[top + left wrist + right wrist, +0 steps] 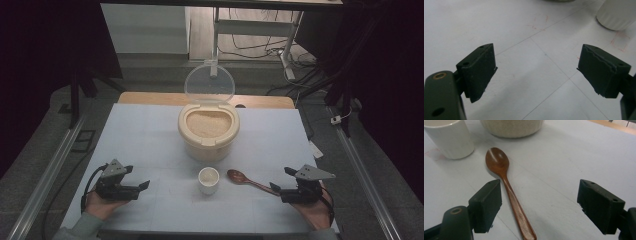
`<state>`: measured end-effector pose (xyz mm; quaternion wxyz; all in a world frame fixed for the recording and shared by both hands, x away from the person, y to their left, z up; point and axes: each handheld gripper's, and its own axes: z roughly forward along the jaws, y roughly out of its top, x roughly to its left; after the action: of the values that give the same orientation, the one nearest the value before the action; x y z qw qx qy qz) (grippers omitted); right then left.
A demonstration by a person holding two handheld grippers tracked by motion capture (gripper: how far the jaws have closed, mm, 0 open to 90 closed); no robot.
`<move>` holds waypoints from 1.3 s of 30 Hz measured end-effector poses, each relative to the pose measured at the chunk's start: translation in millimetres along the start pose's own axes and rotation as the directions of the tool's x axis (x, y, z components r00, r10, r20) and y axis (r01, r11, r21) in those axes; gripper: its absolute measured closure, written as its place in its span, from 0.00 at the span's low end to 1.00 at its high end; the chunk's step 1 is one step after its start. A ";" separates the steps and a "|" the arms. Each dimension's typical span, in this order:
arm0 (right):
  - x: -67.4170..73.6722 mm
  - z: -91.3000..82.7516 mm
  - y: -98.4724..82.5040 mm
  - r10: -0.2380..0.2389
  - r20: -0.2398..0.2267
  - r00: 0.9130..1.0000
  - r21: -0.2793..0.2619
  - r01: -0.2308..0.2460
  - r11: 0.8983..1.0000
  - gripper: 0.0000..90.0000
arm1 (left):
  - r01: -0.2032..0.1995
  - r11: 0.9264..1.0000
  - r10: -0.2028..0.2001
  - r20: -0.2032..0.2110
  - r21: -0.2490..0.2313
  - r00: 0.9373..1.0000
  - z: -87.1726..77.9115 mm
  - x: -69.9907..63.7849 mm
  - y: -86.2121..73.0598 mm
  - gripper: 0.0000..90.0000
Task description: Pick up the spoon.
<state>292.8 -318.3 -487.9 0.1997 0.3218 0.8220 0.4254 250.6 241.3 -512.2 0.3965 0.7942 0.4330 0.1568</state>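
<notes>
A pale blue-white sheet [145, 135] covers the light wooden table [150, 98]. Beyond it, grey floor [150, 70] with loose black cables [250, 50] around a white metal stand [287, 60]. Dark, perhaps curtained, sides [45, 50] frame the dim room.

Cup [208, 179] sits before container [208, 131], spoon [248, 181] to its right.

Open table at the sides, clutter in the middle

Jar [208, 132] stands far centre; cup [208, 180] and spoon [248, 181] lie near centre, bare table [140, 135] left and right.
</notes>
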 end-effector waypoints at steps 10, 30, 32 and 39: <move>-0.3 4.1 0.7 0.021 -0.014 1.000 0.026 -0.021 0.999 0.25 | -0.004 1.000 0.004 -0.007 0.001 1.000 -1.5 0.3 -0.6 0.16; 3.6 -4.0 19.3 0.016 -0.023 1.000 0.035 -0.016 0.999 0.27 | -0.002 1.000 0.002 -0.017 0.018 1.000 0.1 0.1 0.1 0.16; 6.1 -4.5 24.9 0.002 -0.032 0.999 0.046 0.000 0.999 0.28 | -0.004 1.000 0.004 -0.017 0.021 1.000 0.5 -0.1 0.2 0.16; 11.3 -1.4 45.4 -0.051 -0.075 0.996 0.118 0.059 0.991 0.31 | -0.001 0.999 0.001 -0.014 0.041 1.000 2.1 -0.1 -0.7 0.16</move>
<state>300.2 -291.6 -450.1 0.1620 0.2950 0.8612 0.3808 251.4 240.4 -514.1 0.3770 0.8012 0.4385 0.1537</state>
